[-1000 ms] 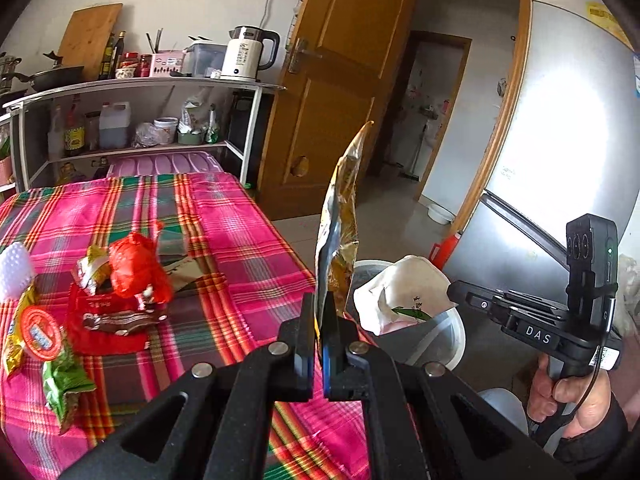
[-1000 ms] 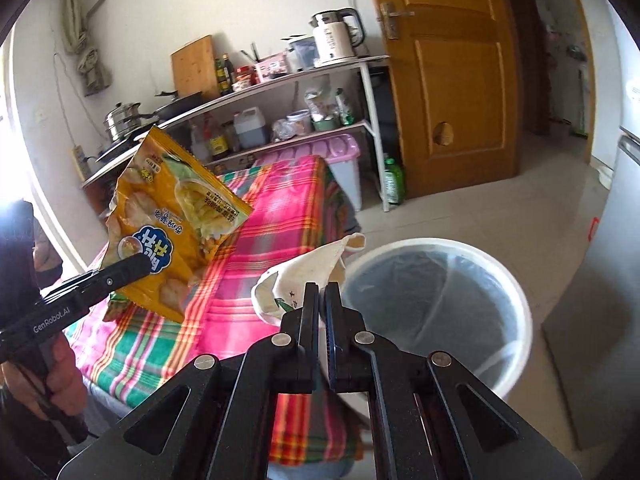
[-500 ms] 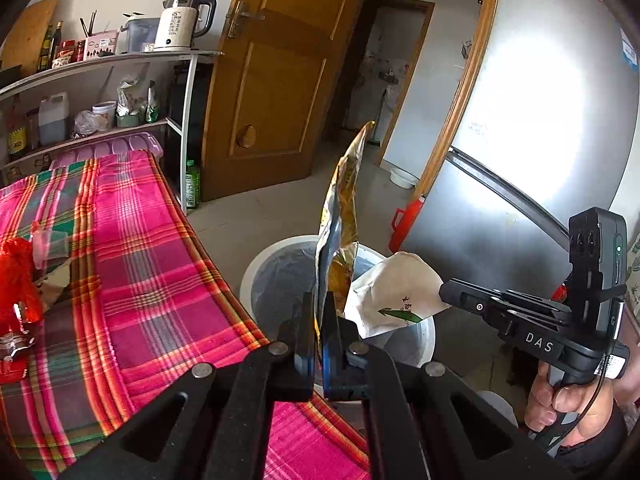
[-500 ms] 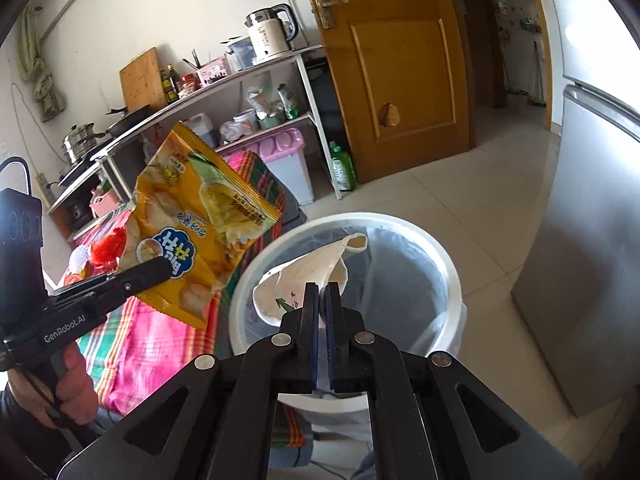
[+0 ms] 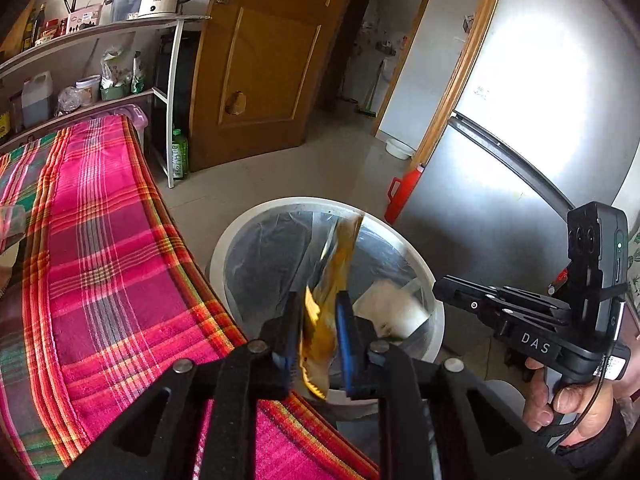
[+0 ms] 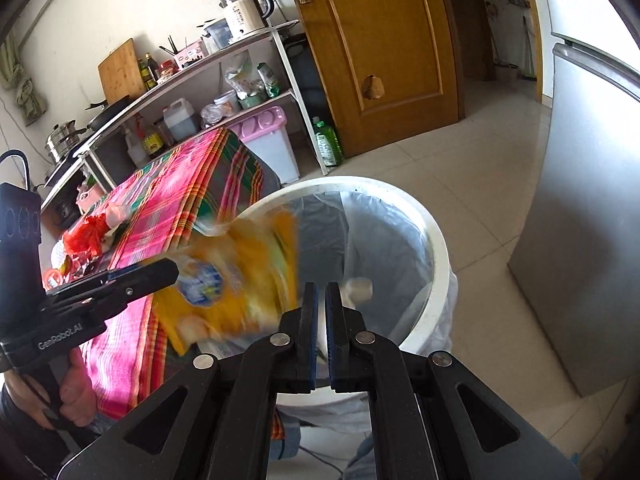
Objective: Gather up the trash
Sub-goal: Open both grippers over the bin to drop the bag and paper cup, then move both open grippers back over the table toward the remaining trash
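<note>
Snack bag (image 5: pixel 324 332) btwn parted left hand-held gripper (image 5: pixel 318 334) fingers

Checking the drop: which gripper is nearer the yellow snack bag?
Left. The left gripper has its open jaws either side of the blurred yellow snack bag over the white bin; the right gripper is beside it, apart.

Yellow snack bag (image 5: pixel 326 312) blurred, upright-tilted, I see it between left jaws, which stand parted; upper end leans ahead over bin. White bin (image 6: pixel 436 240) with clear liner ahead of and below both jaw pairs. White crumpled wrapper (image 6: pixel 359 289) inside bin, just beyond right jaws, apart from them.
</note>
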`<state>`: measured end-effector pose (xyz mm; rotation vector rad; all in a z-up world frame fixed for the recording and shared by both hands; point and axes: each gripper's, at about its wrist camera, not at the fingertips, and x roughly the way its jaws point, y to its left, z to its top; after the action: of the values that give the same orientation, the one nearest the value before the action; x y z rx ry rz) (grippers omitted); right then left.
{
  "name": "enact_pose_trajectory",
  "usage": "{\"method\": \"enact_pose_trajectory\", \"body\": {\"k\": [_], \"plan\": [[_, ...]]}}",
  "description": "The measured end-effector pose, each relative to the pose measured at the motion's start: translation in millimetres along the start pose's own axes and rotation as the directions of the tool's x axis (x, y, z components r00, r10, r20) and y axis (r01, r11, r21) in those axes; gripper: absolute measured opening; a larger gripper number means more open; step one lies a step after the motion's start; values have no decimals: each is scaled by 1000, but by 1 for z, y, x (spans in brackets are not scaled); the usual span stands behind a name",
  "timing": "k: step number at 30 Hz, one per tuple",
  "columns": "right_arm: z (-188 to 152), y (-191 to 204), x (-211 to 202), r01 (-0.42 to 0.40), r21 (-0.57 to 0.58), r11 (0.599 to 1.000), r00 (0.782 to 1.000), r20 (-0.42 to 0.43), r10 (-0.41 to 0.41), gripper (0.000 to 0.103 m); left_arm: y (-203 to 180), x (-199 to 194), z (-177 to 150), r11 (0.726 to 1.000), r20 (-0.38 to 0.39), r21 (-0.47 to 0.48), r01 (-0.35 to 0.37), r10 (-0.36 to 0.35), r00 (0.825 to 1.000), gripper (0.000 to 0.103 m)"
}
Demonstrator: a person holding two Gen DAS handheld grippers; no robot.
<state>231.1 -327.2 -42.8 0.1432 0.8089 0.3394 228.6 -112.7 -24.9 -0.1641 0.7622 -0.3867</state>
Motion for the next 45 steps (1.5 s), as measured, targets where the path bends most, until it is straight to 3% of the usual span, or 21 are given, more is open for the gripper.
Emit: {"method": "enact_pose_trajectory", "body": {"k": [15, 19, 34, 45], "plan": [[1, 29, -25, -12, -38, 999, 999, 53, 14, 9, 12, -39, -9, 1000, 64, -19, -17, 18, 998, 30], [0, 46, -33, -22, -65, 998, 998, 62, 26, 25, 17, -53, -14, 999, 82, -26, -30, 32, 996, 32], [-11, 108, -47, -87, -184, 979, 992, 70, 101, 26, 42, -113, -43, 990, 147, -75, -118, 128, 981, 32], [-23, 152, -35, -165, -258, 952, 984, 21, 176, 26, 70, -148, -70, 972, 173, -140, -190, 213, 961, 32]]}}
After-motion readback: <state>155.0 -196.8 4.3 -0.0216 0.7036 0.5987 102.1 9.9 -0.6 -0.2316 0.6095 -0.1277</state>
